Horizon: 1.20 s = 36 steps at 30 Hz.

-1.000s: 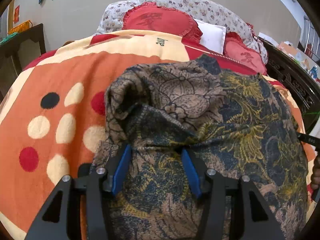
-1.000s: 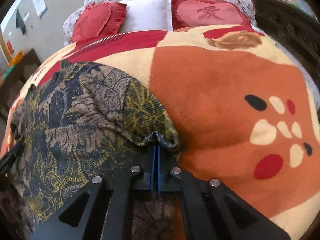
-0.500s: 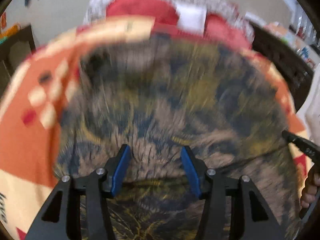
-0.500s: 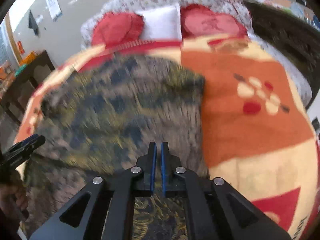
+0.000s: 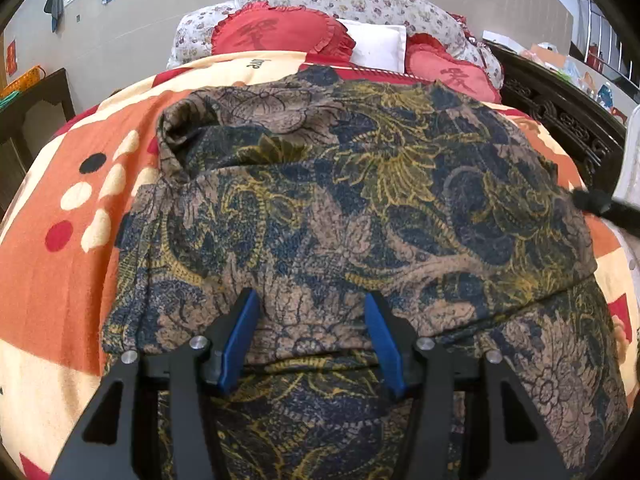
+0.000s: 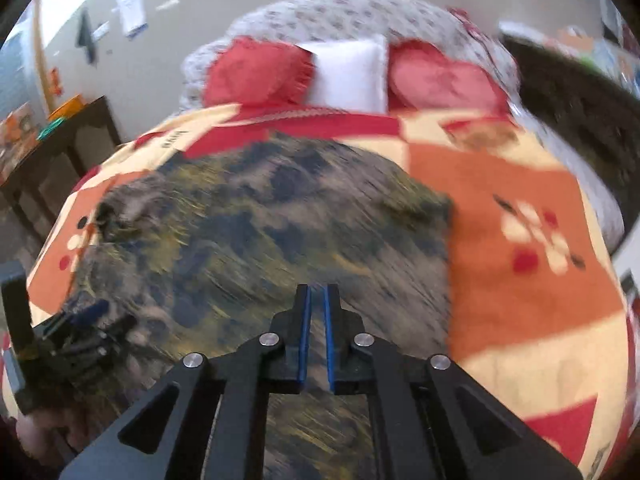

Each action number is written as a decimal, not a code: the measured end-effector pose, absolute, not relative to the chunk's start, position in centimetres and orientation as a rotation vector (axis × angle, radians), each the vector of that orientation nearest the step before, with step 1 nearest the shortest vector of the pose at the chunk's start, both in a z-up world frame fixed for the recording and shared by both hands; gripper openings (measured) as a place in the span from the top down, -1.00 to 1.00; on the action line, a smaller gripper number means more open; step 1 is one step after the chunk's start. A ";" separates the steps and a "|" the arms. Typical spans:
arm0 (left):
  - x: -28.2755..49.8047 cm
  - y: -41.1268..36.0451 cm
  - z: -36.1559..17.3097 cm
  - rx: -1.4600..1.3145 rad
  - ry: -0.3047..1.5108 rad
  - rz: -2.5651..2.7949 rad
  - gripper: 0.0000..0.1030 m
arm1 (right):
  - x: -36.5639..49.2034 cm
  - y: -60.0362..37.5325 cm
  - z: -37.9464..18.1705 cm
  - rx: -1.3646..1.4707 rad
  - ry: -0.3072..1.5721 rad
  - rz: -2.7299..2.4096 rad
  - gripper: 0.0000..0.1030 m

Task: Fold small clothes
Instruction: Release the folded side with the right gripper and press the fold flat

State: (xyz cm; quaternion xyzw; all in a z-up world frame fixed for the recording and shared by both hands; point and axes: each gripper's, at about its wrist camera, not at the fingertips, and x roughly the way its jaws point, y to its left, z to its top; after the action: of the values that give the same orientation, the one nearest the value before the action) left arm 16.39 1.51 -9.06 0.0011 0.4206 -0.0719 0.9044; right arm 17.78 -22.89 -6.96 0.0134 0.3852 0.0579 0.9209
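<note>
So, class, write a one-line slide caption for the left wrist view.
Open left claw over a patterned garment spread on an orange blanket, pillows behind.

Occlusions, cropping and blur

Right wrist view: motion-blurred; garment [image 6: 260, 232] print unreadable, left gripper [image 6: 80, 320] at lower left smeared, jaw state indeterminate. Left wrist view: garment's near edge cut by the bottom frame; right gripper [image 5: 600, 204] cropped at right edge.

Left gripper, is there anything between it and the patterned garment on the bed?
Nothing visible. The left gripper hangs open directly over the patterned garment, which lies spread on the orange blanket with only cloth between the blue fingers.
</note>
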 end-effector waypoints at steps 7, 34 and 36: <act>16.5 1.8 -9.2 -0.008 0.869 -0.151 -0.12 | 19.3 -22.0 -11.4 -0.037 0.919 0.115 0.67; 16.6 1.9 -9.0 -0.011 0.868 -0.150 -0.13 | 17.2 -23.6 -10.7 0.052 0.963 0.046 0.46; 16.6 1.9 -9.0 -0.010 0.868 -0.150 -0.13 | 16.0 -24.0 -12.4 0.061 0.891 0.078 0.46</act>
State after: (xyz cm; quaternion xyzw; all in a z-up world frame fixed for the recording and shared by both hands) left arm 16.57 1.86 -9.04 -0.0047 0.4199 -0.0725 0.9047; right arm 16.00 -24.00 -12.38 0.0296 0.4309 0.0378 0.9011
